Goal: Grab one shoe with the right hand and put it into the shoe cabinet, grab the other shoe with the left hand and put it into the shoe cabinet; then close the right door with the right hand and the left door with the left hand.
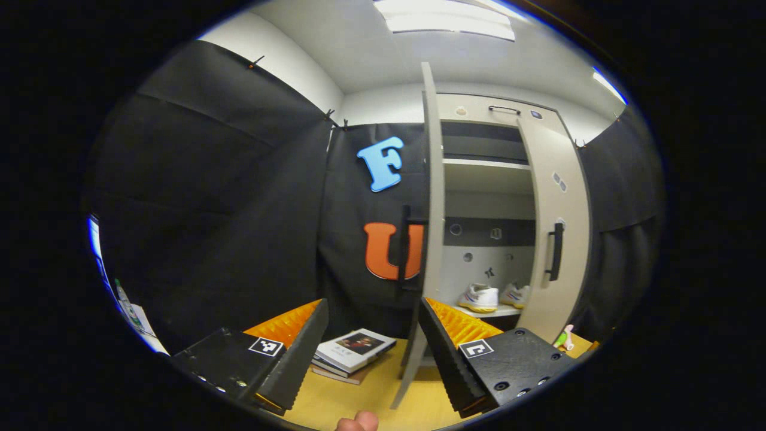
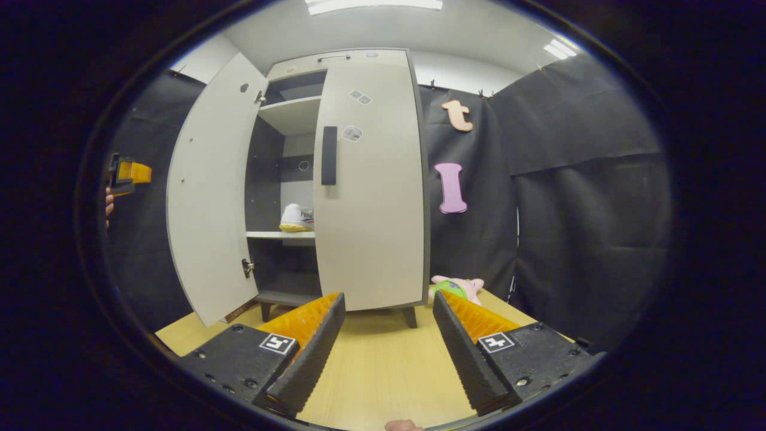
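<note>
Shoe cabinet: it stands on the wooden table, in front of the black cloth wall.
Right door: it is closed, or very nearly closed, seen from the right gripper view; its dark handle is upright.
Left door: it is wide open and shows edge-on in the left gripper view, with its handle on the outer face.
Shoes: both are inside the cabinet, on the middle shelf; one white shoe is beside the other shoe, and they seem to touch.
Books: a small stack lies on the table, left of the open door.
Plush toy: it lies on the table just right of the cabinet.
Left gripper: the fingers are spread apart and hold nothing; it is near the edge of the left door.
Right gripper: the fingers are spread apart, empty, above the table in front of the right door.
</note>
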Demonstrator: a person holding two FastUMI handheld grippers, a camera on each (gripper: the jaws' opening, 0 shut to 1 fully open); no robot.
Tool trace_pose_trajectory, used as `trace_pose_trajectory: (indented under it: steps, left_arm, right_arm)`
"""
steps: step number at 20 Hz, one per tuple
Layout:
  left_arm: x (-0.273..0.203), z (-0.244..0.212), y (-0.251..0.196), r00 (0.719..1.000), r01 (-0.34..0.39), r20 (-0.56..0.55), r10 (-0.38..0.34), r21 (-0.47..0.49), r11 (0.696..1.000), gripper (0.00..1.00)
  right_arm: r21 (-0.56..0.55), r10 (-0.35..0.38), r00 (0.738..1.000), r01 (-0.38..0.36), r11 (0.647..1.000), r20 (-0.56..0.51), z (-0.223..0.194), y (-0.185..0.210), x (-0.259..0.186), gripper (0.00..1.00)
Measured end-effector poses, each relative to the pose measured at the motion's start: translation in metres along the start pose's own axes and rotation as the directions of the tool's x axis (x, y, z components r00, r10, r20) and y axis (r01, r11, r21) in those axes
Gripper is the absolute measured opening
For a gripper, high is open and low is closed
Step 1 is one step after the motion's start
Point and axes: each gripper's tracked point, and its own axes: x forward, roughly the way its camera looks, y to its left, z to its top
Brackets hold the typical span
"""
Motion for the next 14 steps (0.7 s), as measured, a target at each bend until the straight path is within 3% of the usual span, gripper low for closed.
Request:
trace_pose_trajectory:
  steps: [6,11,14]
  left_arm:
    - [0.072,0.008,0.021,0.998,0.029,-0.060,-0.034,-0.079,0.996,0.92]
    - [0.103,0.008,0.025,0.997,0.028,-0.064,-0.031,-0.048,0.998,0.92]
    - [0.107,0.006,0.018,0.993,0.074,-0.089,-0.081,-0.074,0.995,0.92]
  right_arm:
    - [0.013,-0.015,1.000,0.016,1.000,-0.015,-0.003,-0.006,0.004,0.96]
    - [0.021,-0.041,0.999,0.042,0.999,-0.014,0.000,-0.016,0.008,0.96]
    - [0.023,-0.041,0.999,0.042,0.999,-0.014,0.002,-0.015,0.012,0.96]
